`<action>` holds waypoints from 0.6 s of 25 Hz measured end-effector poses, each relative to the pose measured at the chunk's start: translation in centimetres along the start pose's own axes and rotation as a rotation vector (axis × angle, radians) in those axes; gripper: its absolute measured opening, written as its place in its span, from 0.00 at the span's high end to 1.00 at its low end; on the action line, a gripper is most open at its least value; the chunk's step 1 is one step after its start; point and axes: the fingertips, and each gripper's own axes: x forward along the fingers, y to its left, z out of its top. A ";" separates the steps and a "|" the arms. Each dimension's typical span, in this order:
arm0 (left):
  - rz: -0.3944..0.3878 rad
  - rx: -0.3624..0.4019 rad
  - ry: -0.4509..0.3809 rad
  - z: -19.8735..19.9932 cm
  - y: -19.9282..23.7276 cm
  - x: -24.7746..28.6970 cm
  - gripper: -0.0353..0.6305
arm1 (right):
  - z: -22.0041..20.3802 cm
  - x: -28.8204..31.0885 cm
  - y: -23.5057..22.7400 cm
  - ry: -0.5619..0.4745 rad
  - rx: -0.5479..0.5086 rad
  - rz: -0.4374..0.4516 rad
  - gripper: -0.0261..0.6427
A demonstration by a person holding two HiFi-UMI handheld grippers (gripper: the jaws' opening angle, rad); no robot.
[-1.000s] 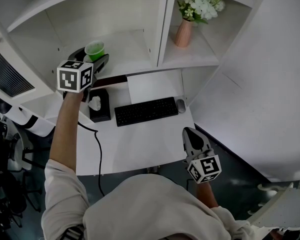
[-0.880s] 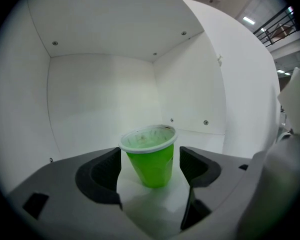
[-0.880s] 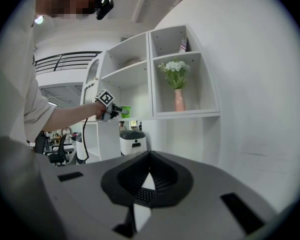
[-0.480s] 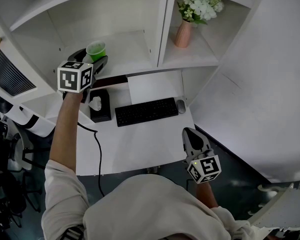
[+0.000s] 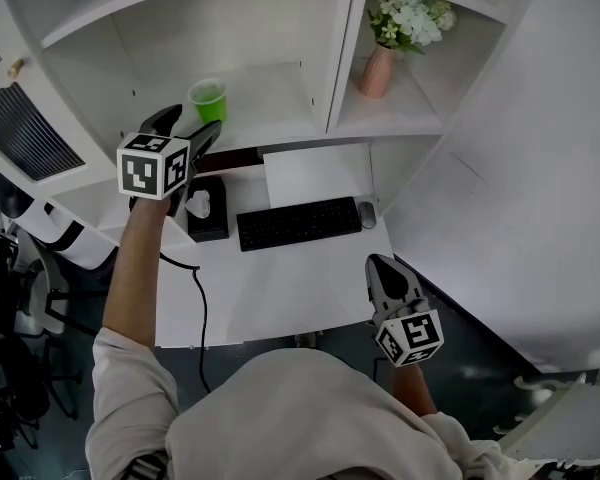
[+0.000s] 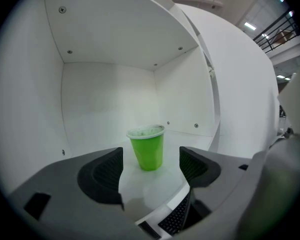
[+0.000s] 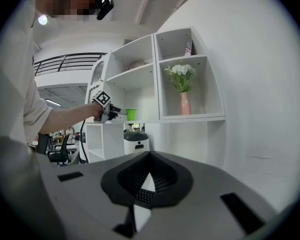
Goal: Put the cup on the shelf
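green cup [image 5: 209,100] upright on the white shelf [image 5: 270,93]
the left tool [image 6: 151,166] is just in front of the cup, jaws wide apart and not touching it. the right tool [image 5: 384,268] is low by the worktop [image 5: 280,288] edge, jaws pressed together, empty.

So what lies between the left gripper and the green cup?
Only bare white shelf. The left gripper view shows the open left gripper stopped short of the cup, which stands upright and untouched on that shelf.
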 end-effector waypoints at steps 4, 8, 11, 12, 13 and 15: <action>-0.001 -0.009 -0.033 0.2 -0.2 -2.1 0.43 | 0.4 0.2 1.1 -0.005 -0.009 0.018 0.95; -0.006 -0.008 -0.071 0.6 -0.7 -4.6 0.51 | 0.9 0.4 2.2 -0.013 -0.020 0.036 0.95; -0.010 -0.005 -0.096 0.6 -1.2 -6.6 0.58 | 1.3 0.6 3.1 -0.017 -0.031 0.053 0.95; -0.011 -0.005 -0.103 0.5 -1.3 -7.3 0.60 | 1.4 0.7 3.4 -0.019 -0.034 0.059 0.95; -0.011 -0.005 -0.110 0.5 -1.4 -8.0 0.61 | 1.5 0.8 3.8 -0.020 -0.038 0.065 0.95; -0.013 -0.005 -0.122 0.3 -1.7 -9.3 0.65 | 1.8 0.9 4.4 -0.025 -0.044 0.076 0.95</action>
